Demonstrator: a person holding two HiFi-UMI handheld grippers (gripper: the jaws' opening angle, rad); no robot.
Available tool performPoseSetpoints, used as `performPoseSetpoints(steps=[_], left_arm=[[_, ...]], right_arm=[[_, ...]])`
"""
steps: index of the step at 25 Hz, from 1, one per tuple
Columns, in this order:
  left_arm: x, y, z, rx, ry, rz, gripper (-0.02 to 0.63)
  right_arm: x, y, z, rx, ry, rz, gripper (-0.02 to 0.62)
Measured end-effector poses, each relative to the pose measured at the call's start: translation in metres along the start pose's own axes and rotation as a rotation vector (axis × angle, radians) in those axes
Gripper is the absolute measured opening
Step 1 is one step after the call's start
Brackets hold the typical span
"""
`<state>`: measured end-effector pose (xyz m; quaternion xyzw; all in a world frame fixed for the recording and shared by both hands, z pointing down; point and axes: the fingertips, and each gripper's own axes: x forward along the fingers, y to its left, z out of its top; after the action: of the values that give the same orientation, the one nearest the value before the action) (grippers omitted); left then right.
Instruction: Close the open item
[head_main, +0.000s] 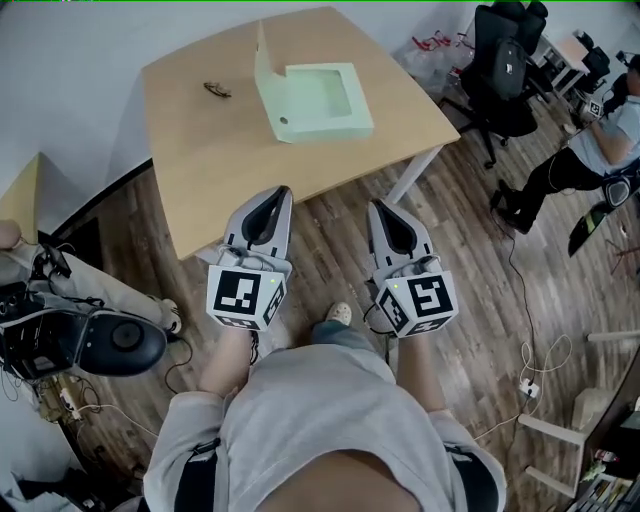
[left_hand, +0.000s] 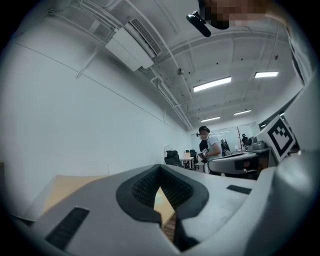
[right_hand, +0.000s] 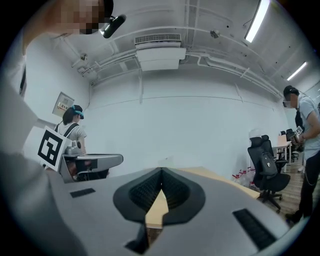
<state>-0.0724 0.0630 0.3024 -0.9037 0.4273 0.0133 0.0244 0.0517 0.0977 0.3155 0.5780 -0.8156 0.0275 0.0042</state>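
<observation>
Green box (head_main: 318, 100) is sitting open on table (head_main: 190, 150), lid upright; left gripper (head_main: 278, 196) and right gripper (head_main: 381, 209) are hovering near the table edge, jaws together, empty.

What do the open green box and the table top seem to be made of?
Green box: probably cardboard or paperboard, matte pale green, with thin flat walls and crisp edges.
Table: wood-look top, likely laminate or veneer, an even light tan and smooth.
</observation>
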Motion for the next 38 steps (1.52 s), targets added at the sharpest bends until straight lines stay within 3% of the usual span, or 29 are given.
performPoseSetpoints(steps=[10,22,38], left_arm=[[0.067,-0.006,-0.004,-0.004,-0.005,0.102,0.014],[0.103,-0.001,-0.013,0.001,0.016,0.197,0.013],[0.155,0.081,-0.005,-0.009,-0.002,0.200,0.013]], right_arm=[[0.039,-0.067,0.002,-0.005,0.009,0.097,0.008],[0.067,-0.107,-0.006,0.022,0.014,0.163,0.008],[0.163,-0.112,-0.001,0.016,0.032,0.169,0.008]])
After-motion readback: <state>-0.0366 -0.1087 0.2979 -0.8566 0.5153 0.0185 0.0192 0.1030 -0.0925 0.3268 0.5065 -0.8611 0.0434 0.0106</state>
